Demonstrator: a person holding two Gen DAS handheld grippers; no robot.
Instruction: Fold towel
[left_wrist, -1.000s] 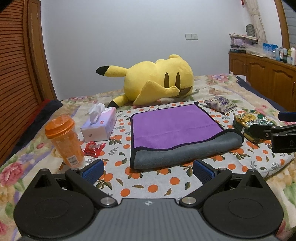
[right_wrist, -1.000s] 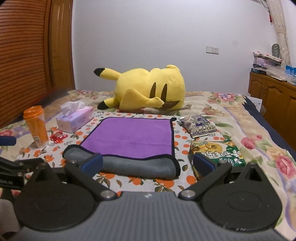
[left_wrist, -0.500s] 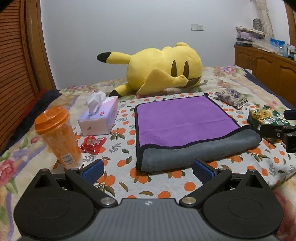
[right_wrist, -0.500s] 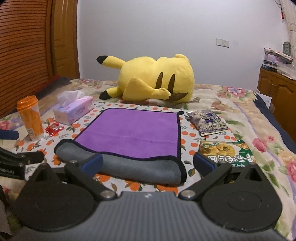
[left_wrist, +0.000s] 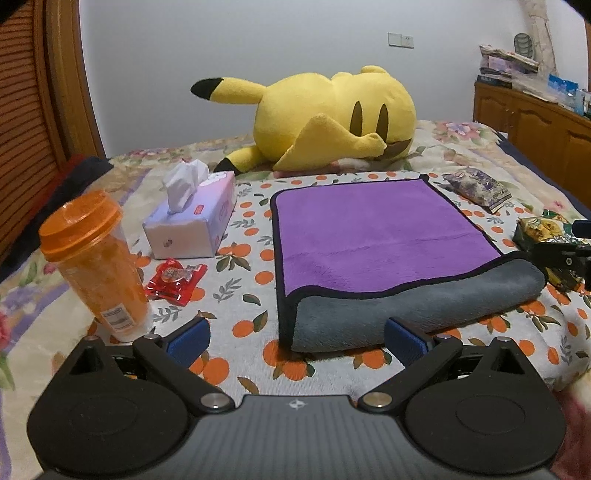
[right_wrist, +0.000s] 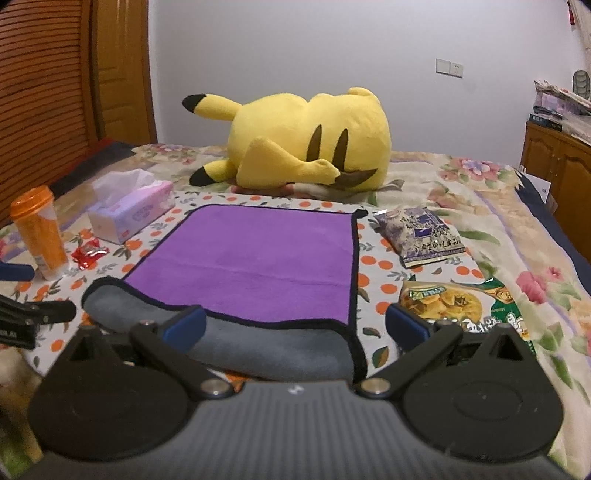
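Note:
A purple towel (left_wrist: 373, 232) with a grey underside and black trim lies folded once on the orange-print cloth, its rounded grey fold toward me. It also shows in the right wrist view (right_wrist: 255, 258). My left gripper (left_wrist: 295, 338) is open and empty, low over the cloth, facing the towel's near left corner. My right gripper (right_wrist: 293, 325) is open and empty, with its left fingertip (right_wrist: 184, 326) in front of the grey fold near the towel's near right corner. Each gripper's tip shows at the edge of the other's view.
A yellow plush toy (left_wrist: 325, 122) lies behind the towel. An orange bottle (left_wrist: 96, 262), a tissue box (left_wrist: 195, 221) and a red wrapper (left_wrist: 173, 280) sit left of it. Two snack bags (right_wrist: 421, 236) (right_wrist: 461, 310) lie to its right. Wooden cabinets (left_wrist: 535, 125) stand far right.
Both grippers have moved forward and lower toward the towel's near fold. Both stay open and the towel has not moved.

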